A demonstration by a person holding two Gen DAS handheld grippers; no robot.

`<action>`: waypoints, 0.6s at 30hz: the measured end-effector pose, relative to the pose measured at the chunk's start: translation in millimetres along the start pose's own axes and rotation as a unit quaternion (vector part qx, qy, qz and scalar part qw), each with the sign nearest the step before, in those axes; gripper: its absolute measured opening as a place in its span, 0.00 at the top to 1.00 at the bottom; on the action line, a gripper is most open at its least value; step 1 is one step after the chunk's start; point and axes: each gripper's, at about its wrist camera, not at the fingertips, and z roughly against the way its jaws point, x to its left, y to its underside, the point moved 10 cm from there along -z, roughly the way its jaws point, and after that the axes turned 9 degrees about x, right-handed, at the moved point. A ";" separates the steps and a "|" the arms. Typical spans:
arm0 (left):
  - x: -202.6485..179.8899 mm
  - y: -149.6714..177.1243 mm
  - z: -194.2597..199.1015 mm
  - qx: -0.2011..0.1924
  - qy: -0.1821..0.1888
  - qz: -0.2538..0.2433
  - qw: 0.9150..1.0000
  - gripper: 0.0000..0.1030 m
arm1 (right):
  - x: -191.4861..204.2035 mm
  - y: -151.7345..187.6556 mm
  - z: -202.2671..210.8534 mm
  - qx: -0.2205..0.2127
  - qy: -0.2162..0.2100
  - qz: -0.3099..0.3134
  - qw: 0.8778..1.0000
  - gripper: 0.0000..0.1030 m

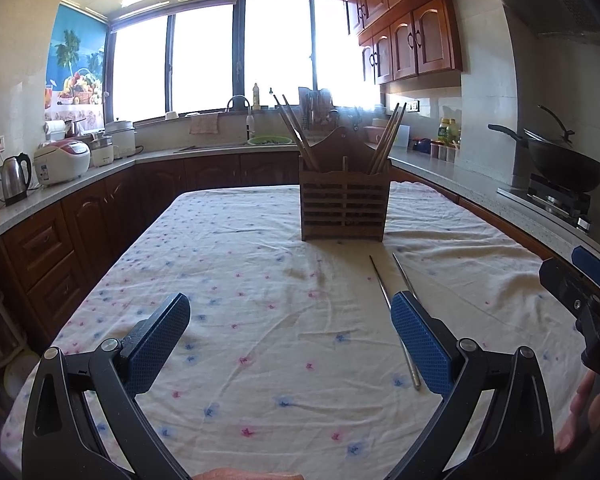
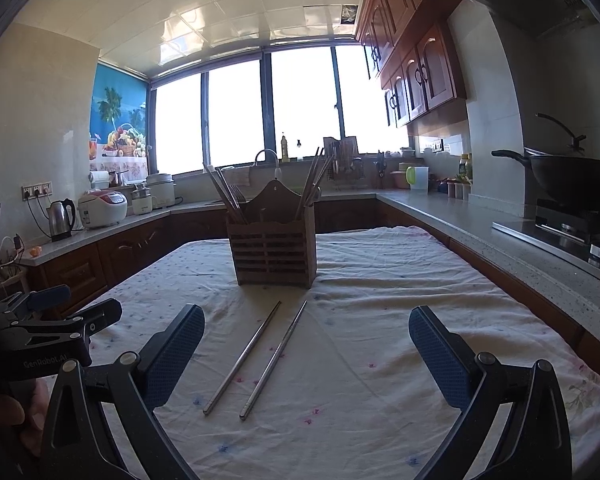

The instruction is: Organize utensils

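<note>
A wooden slatted utensil holder point(image 1: 344, 204) point(image 2: 274, 250) stands upright on the cloth-covered table point(image 1: 240, 280) point(image 2: 379, 280), with wooden chopsticks point(image 1: 296, 128) point(image 2: 224, 192) leaning out of both compartments. Two metal chopsticks point(image 2: 260, 358) point(image 1: 379, 280) lie side by side on the cloth in front of it. My left gripper point(image 1: 290, 320) is open and empty, left of the metal chopsticks; its right finger hides part of them. My right gripper point(image 2: 305, 332) is open and empty, with the metal chopsticks between its fingers' lines, nearer the left finger.
Kitchen counters run around the table: a kettle point(image 1: 14, 178) and rice cooker point(image 1: 62, 162) at left, a sink point(image 1: 236, 144) at the back, a wok on the stove point(image 1: 563, 164) at right. Each gripper shows in the other's view point(image 1: 579, 292) point(image 2: 56, 328).
</note>
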 end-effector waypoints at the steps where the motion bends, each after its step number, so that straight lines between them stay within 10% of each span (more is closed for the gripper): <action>1: -0.3 -0.1 0.0 0.000 0.000 -0.001 1.000 0.00 | 0.0 0.0 0.1 0.000 0.000 0.000 1.000 0.00; 18: -0.4 0.2 0.8 0.001 0.000 0.000 1.000 0.00 | 1.9 -0.8 1.5 0.002 -0.006 -0.005 1.000 0.00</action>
